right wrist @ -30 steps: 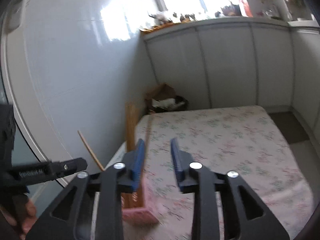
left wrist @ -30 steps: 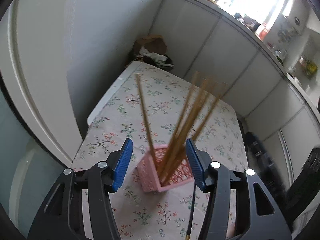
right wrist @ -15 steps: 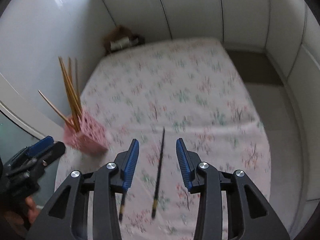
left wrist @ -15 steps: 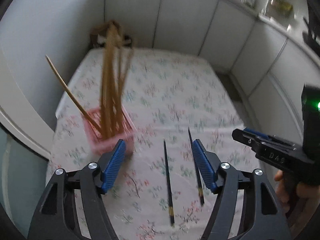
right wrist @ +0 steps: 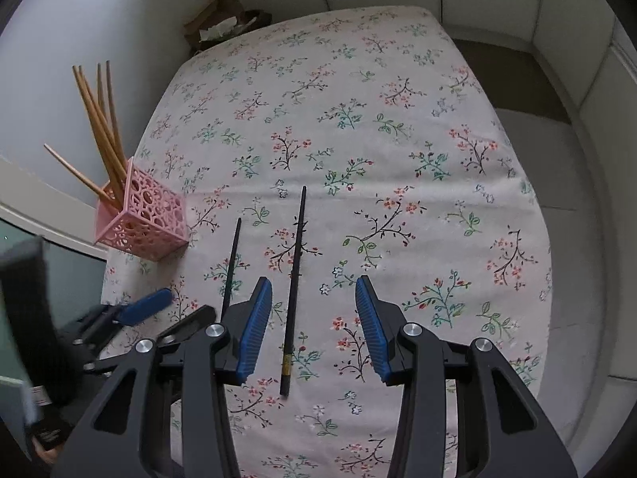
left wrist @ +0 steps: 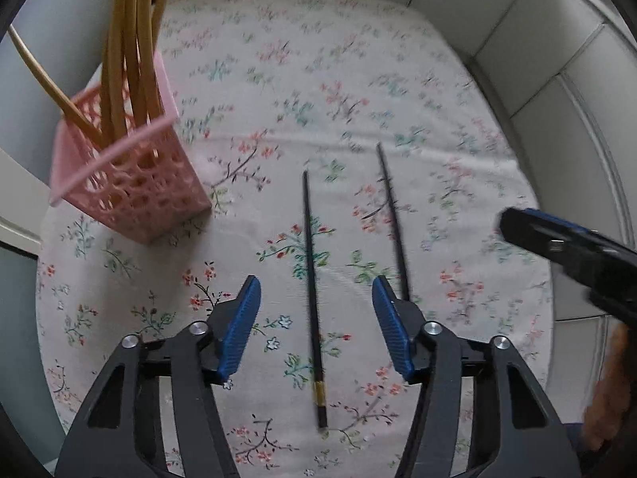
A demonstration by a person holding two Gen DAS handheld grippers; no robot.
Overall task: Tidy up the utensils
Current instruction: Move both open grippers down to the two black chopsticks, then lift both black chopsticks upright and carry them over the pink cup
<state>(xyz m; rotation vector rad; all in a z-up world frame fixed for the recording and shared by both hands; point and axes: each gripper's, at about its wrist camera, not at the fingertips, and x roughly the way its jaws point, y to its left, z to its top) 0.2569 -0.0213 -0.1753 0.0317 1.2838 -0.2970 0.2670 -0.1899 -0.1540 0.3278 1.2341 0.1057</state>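
Two black chopsticks lie side by side on the floral tablecloth (left wrist: 358, 79). The left one (left wrist: 311, 279) lies between the fingers of my open, empty left gripper (left wrist: 316, 326); the right one (left wrist: 392, 219) passes behind its right finger. In the right wrist view, the right chopstick (right wrist: 294, 286) lies between the fingers of my open, empty right gripper (right wrist: 314, 326), close to the left finger, and the left chopstick (right wrist: 231, 263) lies left of it. A pink lattice holder (left wrist: 131, 167) with several wooden chopsticks (left wrist: 127, 59) stands at the left table edge; it also shows in the right wrist view (right wrist: 141, 215).
The table stands against a pale wall on the left and white tiled panels at the back and right. A cardboard box (right wrist: 223, 20) sits beyond the far corner. The right gripper shows at the right in the left wrist view (left wrist: 569, 247).
Both grippers tilted down and dropped toward the table. The black chopsticks now lie between the fingers. The holder shifted to the left in both views.
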